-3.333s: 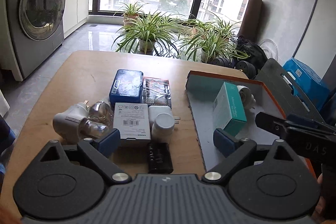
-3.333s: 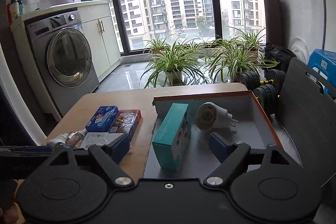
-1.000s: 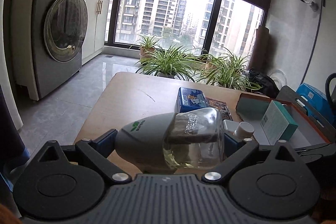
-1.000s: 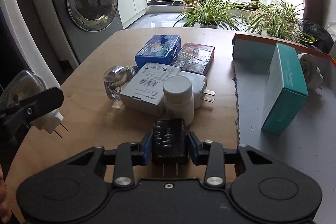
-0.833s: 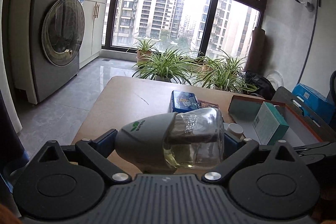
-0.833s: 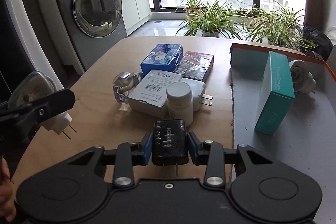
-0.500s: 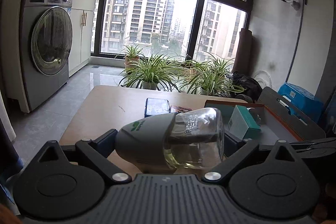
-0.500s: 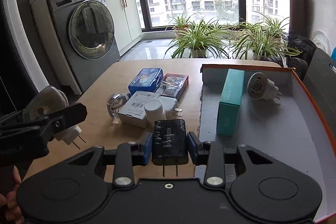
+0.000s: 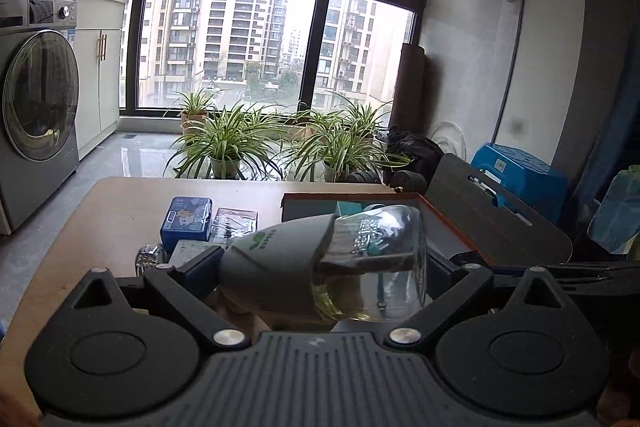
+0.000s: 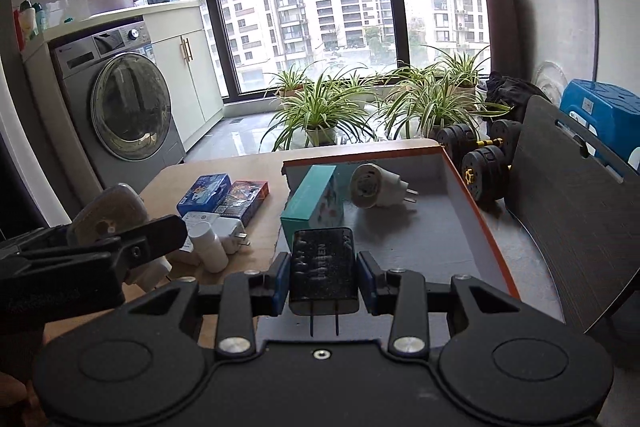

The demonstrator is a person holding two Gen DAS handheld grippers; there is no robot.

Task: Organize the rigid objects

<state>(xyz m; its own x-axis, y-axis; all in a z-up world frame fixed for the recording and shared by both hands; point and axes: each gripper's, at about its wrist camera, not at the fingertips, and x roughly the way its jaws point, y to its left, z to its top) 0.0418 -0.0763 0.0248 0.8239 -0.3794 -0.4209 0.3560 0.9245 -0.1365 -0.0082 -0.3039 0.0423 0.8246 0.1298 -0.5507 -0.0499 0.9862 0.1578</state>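
My left gripper (image 9: 324, 264) is shut on a grey-white plug-in repellent (image 9: 276, 267) with a clear bottle of yellowish liquid, lifted above the wooden table (image 9: 100, 219). The right wrist view shows that same left gripper (image 10: 132, 251) at the left edge. My right gripper (image 10: 323, 279) is shut on a black power adapter (image 10: 322, 259), prongs toward the camera, above the near-left corner of the orange-rimmed grey tray (image 10: 476, 211). A teal box (image 10: 314, 201) and a white plug-in device (image 10: 374, 187) are in the tray.
Left of the tray, a blue tin (image 10: 204, 193), red card pack (image 10: 242, 199), white bottle (image 10: 210, 247), white charger (image 10: 232, 229) and glass bulb (image 9: 148, 257) lie on the table. A dark board (image 10: 576, 219) leans at right; dumbbells (image 10: 480, 163), plants and a washing machine (image 10: 128, 107) stand beyond.
Both grippers have risen and drawn back from the table, each keeping its grip. The right one has shifted right, from over the pile to over the tray's corner.
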